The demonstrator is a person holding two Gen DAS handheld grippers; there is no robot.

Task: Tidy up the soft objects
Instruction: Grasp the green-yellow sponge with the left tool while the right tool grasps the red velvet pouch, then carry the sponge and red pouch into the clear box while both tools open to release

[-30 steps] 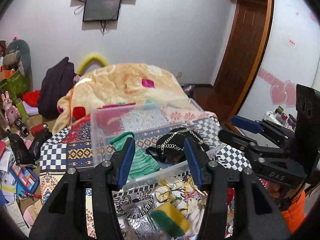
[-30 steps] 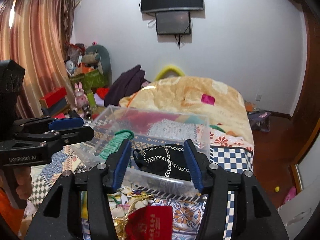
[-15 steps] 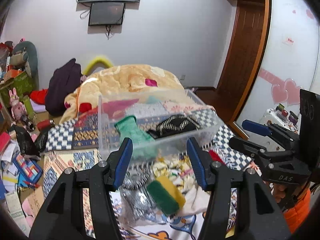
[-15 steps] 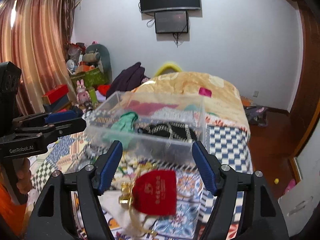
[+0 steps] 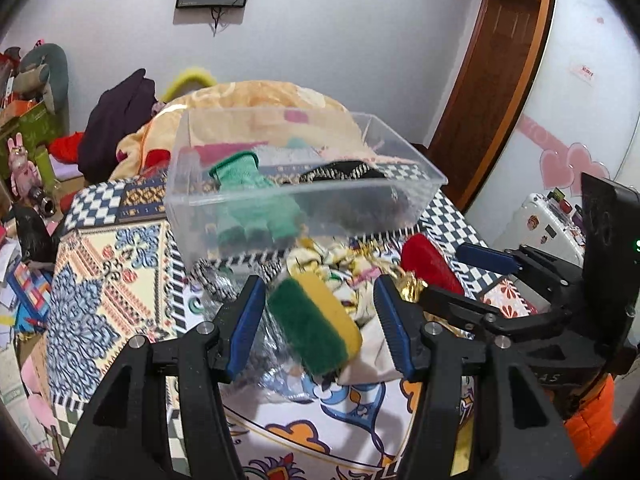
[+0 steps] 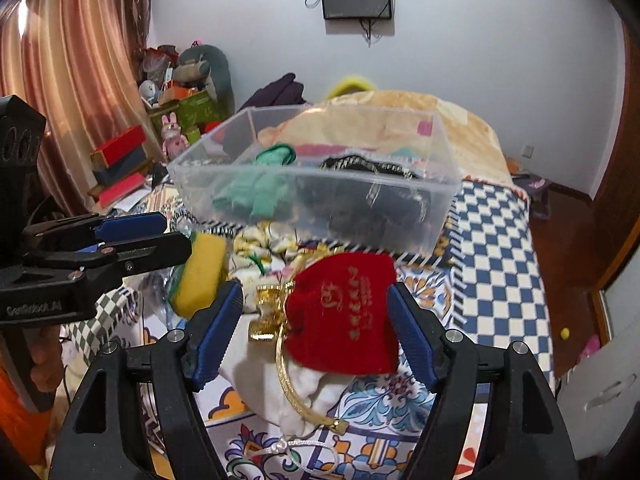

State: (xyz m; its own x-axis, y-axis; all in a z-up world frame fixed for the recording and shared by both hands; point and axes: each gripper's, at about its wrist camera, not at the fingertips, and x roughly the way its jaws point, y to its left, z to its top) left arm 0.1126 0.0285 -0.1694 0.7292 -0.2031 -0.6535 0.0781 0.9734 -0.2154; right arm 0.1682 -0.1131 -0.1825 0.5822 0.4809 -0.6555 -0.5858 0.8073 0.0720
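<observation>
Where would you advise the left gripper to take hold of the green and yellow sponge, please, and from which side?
Probably across its two long flat sides, at mid-length, coming straight down from above. The sponge lies tilted on the pile of cloth, already framed between the open fingers of the left gripper, with its narrow width facing them, so they should close squarely on it.
</observation>
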